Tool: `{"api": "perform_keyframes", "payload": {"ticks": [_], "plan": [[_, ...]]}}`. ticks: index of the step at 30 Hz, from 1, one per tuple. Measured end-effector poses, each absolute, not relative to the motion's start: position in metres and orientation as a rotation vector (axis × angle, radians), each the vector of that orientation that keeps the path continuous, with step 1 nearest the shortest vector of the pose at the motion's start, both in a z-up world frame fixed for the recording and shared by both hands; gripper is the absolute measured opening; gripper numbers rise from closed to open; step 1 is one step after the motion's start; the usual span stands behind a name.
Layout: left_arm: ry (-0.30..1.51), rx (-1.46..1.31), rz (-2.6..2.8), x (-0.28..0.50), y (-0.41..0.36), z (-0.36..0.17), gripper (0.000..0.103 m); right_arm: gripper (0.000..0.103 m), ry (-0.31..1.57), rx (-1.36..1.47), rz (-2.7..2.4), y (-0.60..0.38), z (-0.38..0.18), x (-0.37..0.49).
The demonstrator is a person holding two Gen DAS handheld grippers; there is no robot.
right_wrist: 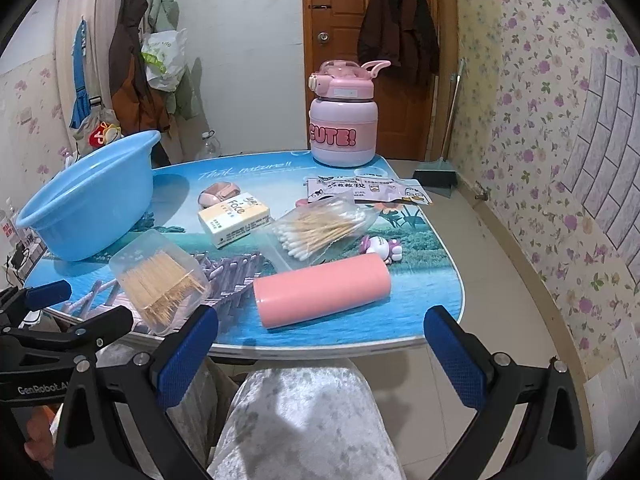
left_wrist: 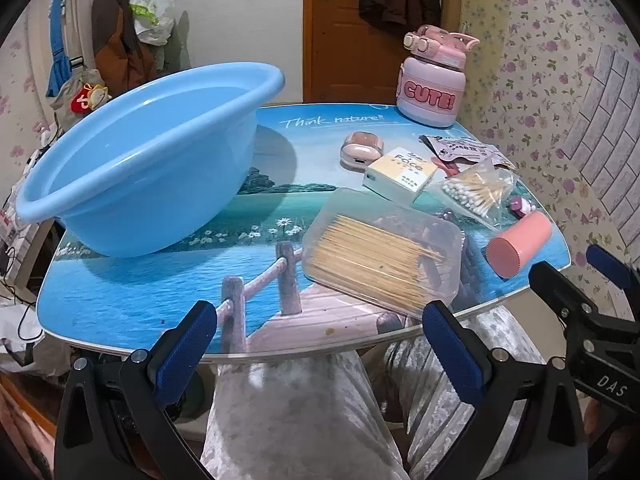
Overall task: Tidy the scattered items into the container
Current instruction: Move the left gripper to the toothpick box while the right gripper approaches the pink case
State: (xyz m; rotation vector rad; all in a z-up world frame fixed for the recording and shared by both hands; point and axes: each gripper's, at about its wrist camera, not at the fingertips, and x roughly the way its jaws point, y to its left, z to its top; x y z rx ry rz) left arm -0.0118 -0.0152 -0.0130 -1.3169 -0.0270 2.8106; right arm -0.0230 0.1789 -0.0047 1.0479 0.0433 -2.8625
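the blue basin sits empty on the far left part of the desk, its rim reaching past the desk's left edge. the scattered items lie to its right, none inside it. nearest the front edge is a clear box of toothpicks, well apart from the basin. just right of it a pink cylinder lies on its side, close to the front. behind the cylinder a clear bag of cotton swabs rests flat, with a small purple-and-white toy figure just beside the cylinder's far end. left of the swabs lies a yellow-and-white tissue pack printed "face", and touching its far side is a small pink case. flat printed packets lie at the far right, and a pink bottle marked "cute!" stands upright at the far edge.

the left claw hovers off the desk's near edge, released, jaws spread wide with nothing between them. the right claw hangs likewise before the front edge, released and empty, roughly in line with the pink cylinder. the person's knees in pale mottled fabric show beneath both claws.
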Motion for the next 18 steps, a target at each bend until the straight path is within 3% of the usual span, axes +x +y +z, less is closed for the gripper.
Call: {"api": "perform_keyframes", "payload": {"ticks": [12, 18], "plan": [[0.031, -1.264, 2.758, -0.016, 0.0, -0.01, 0.103, 0.103, 0.055, 1.036, -2.776, 0.183, -0.013, -0.042], [0.052, -1.256, 2.723, -0.023, 0.008, -0.011, 0.103, 0.103, 0.16, 1.016, -2.726, 0.182, -0.015, -0.051]]}}
